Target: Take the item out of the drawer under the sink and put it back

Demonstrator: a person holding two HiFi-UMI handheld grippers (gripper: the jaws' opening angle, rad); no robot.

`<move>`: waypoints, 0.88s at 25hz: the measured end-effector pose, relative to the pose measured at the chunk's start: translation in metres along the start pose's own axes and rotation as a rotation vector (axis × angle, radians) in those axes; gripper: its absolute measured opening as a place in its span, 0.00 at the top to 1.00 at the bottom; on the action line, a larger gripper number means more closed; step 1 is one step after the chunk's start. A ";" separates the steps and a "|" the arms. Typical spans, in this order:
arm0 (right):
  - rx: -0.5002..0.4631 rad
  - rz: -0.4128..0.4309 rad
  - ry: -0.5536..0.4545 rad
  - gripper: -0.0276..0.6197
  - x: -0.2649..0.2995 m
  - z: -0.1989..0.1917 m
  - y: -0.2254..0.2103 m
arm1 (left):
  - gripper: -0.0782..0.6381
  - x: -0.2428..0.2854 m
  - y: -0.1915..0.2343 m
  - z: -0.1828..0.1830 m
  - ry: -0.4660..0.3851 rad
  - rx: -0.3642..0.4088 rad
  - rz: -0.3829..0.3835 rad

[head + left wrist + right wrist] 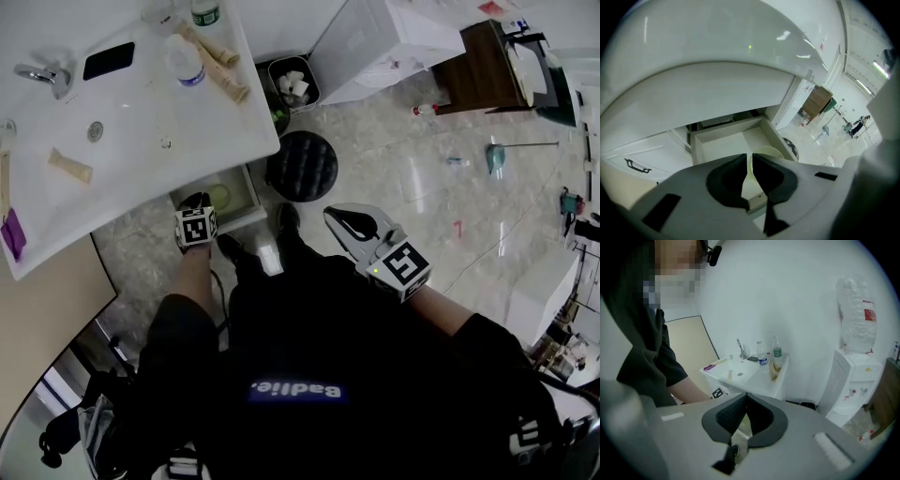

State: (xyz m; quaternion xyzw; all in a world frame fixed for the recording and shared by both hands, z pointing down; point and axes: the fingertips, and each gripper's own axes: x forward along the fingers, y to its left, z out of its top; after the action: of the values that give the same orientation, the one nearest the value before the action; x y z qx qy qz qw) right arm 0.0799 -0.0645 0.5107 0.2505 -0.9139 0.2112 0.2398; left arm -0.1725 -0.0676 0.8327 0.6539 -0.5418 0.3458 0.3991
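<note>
Under the overhanging near edge of the sink [141,112], a drawer [722,143] standing open. At its pulled-out end, a pale green plate [767,152]. Left gripper [749,154] closed on the plate's rim, with only that thin edge between the jaw tips. Cannot tell whether the plate is clear of the drawer floor. Little room overhead, with the sink's white underside close above the jaws.

Just right of the drawer, a black round stool [302,166]. Farther off, a bin [272,70] with white scraps. Right gripper [746,393] near and right of the stool, jaws shut together with nothing between them, well apart from the drawer. Open floor [422,187] stretching farther right.

Near the sink's right edge, a green-labelled bottle [204,13] and a blue-labelled bottle [190,70], print too small to read. On the dark shirt [300,356], pale letters, seemingly "Badlie.". On the dispenser bottle [857,315], a red label, unreadable.
</note>
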 end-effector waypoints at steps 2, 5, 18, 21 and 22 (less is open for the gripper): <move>-0.004 0.015 -0.016 0.95 0.000 0.008 0.008 | 0.86 -0.013 0.000 0.004 -0.025 -0.007 -0.003; -0.023 0.027 -0.045 0.95 0.000 0.016 0.018 | 0.86 -0.036 -0.004 0.013 -0.083 -0.042 -0.014; -0.049 0.096 -0.160 0.95 0.007 0.045 0.058 | 0.86 -0.175 -0.083 0.060 -0.380 0.002 -0.217; -0.062 0.118 -0.182 0.95 0.009 0.053 0.068 | 0.86 -0.212 -0.094 0.072 -0.460 -0.026 -0.248; -0.066 0.124 -0.189 0.95 0.009 0.055 0.071 | 0.86 -0.224 -0.097 0.076 -0.482 -0.036 -0.261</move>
State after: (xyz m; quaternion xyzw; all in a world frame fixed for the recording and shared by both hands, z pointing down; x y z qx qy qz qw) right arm 0.0149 -0.0403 0.4528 0.2042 -0.9526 0.1708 0.1473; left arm -0.1147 -0.0296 0.5863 0.7743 -0.5384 0.1163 0.3114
